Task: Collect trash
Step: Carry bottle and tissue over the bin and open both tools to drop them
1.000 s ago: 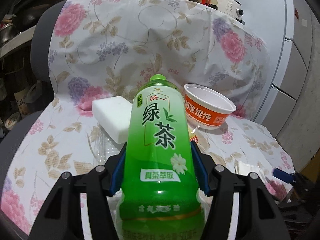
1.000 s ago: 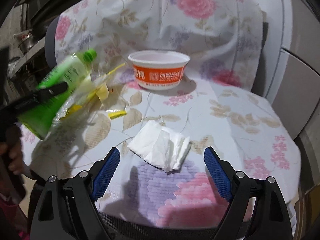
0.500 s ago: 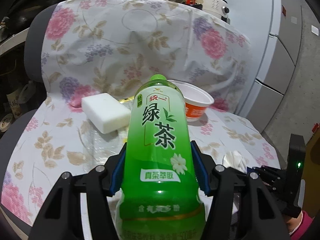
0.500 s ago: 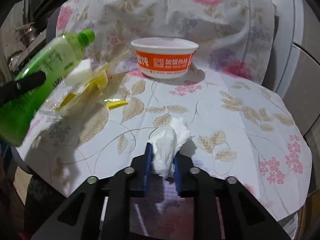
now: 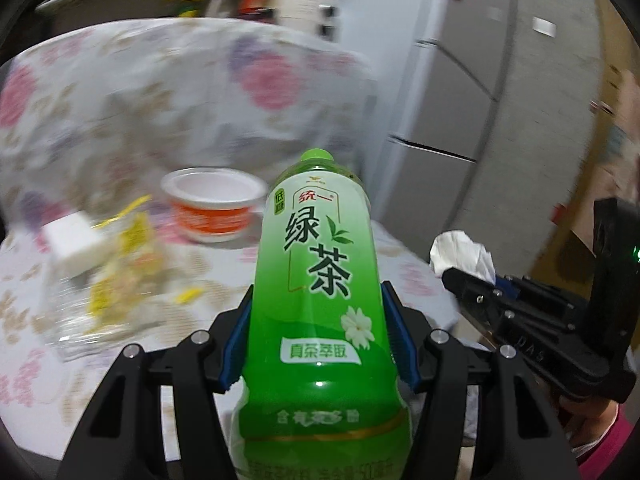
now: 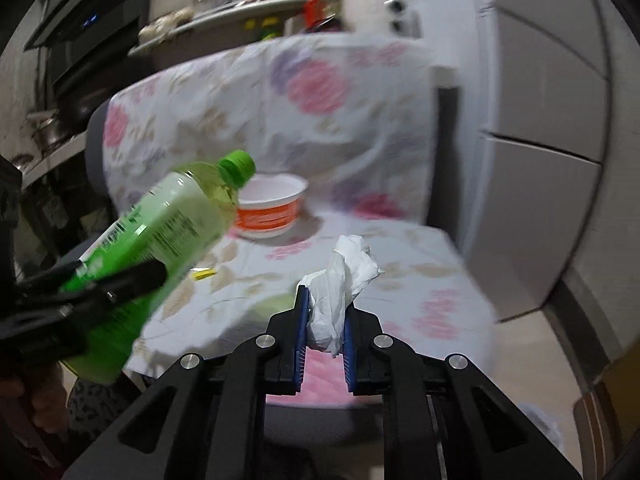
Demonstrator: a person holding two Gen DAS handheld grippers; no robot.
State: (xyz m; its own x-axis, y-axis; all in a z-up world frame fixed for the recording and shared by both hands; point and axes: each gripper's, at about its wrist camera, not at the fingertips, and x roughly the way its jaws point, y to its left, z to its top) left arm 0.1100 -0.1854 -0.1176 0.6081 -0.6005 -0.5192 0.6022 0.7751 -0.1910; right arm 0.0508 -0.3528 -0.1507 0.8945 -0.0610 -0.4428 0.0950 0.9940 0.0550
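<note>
Gripping the green tea bottle (image 5: 320,300) at mid-body between its blue pads, the left gripper (image 5: 318,344) held it clear of the flowered seat cover (image 6: 420,280), cap pointing forward and up along the fingers. The right gripper (image 6: 325,336) sat clenched on the crumpled tissue (image 6: 340,280), which stuck out ahead of its tips. Both hands looked loaded, so the orange bowl (image 6: 272,208), lying ahead between them, probably had to wait.

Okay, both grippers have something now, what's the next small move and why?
Probably carry both to a bin; none shows here. The left gripper clamps the green tea bottle, the right gripper pinches the crumpled tissue, both clear of the seat.
</note>
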